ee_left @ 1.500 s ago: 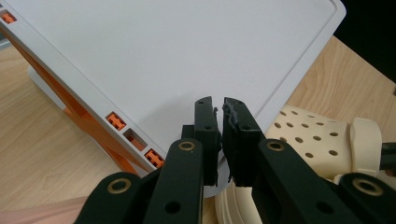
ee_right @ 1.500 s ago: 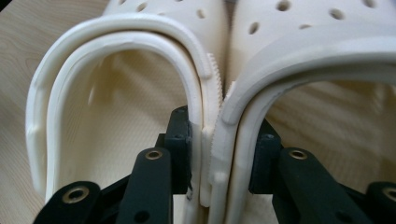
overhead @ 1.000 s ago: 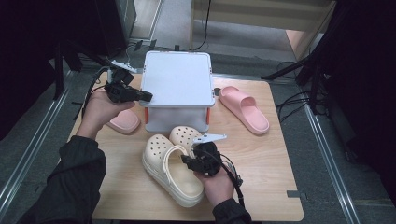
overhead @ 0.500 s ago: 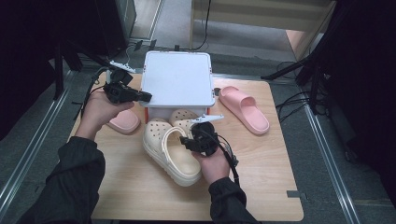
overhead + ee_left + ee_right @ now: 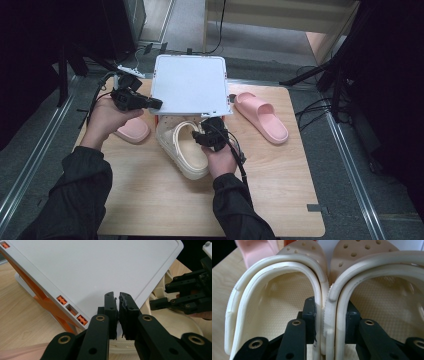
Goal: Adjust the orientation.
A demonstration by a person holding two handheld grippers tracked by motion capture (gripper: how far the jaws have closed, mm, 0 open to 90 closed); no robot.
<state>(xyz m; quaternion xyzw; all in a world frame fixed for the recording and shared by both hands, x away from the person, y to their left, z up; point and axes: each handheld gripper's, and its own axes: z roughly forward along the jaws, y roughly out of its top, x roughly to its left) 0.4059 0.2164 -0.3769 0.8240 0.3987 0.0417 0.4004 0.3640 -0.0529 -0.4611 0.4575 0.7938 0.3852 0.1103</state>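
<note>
Under the raised white lid of the storage box, the pair of cream clogs is going in toes first. The left gripper holds that lid up by its near edge, which looks like the reason the lid sits tilted over the box's orange frame: it keeps the opening free for the shoes. In the left gripper view its jaws are nearly together, clamped on the thin rim of the lid, with hardly a gap between the pads.

The right gripper carries both clogs at once. In the right gripper view one jaw is inside each shoe and the two touching inner walls are pinched between them, so the pair travels as one piece; the jaws stand partly apart, as wide as those two walls. From the high view the clogs lie on the wooden surface, heels toward the person and toes already beneath the lid's front edge.

A pink slide lies to the right of the box, and its mate sits on the left by the person's left hand, both apart from the clogs.
</note>
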